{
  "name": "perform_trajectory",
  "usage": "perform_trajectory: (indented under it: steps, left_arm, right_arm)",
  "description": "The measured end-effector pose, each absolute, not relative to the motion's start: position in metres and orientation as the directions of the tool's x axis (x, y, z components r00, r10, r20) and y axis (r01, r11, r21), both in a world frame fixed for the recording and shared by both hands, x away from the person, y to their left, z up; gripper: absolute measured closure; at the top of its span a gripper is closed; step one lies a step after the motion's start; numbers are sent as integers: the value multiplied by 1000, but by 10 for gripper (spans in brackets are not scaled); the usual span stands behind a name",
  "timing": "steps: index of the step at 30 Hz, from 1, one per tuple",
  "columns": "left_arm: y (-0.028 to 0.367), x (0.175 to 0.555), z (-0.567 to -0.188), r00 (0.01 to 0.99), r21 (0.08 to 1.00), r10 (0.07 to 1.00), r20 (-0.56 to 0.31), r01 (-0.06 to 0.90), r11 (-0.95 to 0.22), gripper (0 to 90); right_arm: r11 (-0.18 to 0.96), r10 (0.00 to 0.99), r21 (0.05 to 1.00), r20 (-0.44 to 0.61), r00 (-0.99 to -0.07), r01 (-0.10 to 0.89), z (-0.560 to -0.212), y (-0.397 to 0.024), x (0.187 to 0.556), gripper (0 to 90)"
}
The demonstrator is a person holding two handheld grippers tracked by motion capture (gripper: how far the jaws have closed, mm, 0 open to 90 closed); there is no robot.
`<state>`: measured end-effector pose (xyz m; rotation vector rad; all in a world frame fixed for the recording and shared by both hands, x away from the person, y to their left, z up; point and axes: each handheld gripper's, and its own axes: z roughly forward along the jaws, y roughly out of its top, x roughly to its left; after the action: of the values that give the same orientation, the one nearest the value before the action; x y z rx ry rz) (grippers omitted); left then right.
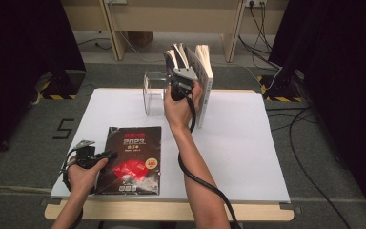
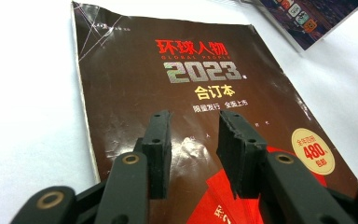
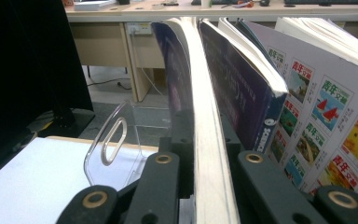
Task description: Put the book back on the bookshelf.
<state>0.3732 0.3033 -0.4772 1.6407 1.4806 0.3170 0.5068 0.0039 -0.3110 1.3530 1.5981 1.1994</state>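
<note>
The right gripper [image 3: 200, 186] has its black jaws pressed on both faces of an upright book [image 3: 200, 116], pinching its near edge; the right gripper view shows the thick cream page block and glossy dark blue cover between them. Just right of it a second blue book [image 3: 247, 98] leans, and beyond that a white-covered magazine [image 3: 326, 116] printed with small coloured pictures. A clear acrylic bookend [image 3: 116, 140] with a slot-shaped cutout stands to the left. From the high view, these books stand at the far middle of the white table [image 1: 248, 152], the right forearm stretched forward, hand raised.

The left gripper [image 2: 193, 140] has its jaws apart, gripping nothing, hovering low over a flat, glossy brown magazine [image 2: 168, 93] with a creased spine. In the high view that magazine [image 1: 133, 157] lies near left, with the left hand [image 1: 83, 174] beside it.
</note>
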Motion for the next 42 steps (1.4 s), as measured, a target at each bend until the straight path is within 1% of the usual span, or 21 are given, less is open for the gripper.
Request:
perform_trajectory:
  steps: [15,33,42]
  left_arm:
    - [306,374,-477,257,733,899,-354,673,97,640]
    - [305,374,-478,262,735,897,-356,671,96,644]
    - [305,374,-479,263,735,896,-358,671,97,645]
  right_arm:
    - [6,984,943,53,-171,332,-307,2,531,830]
    - [-15,987,947,67,-149,322,-310,5,542,830]
    - [-9,988,950,56,-143,312,-316,7,545,830]
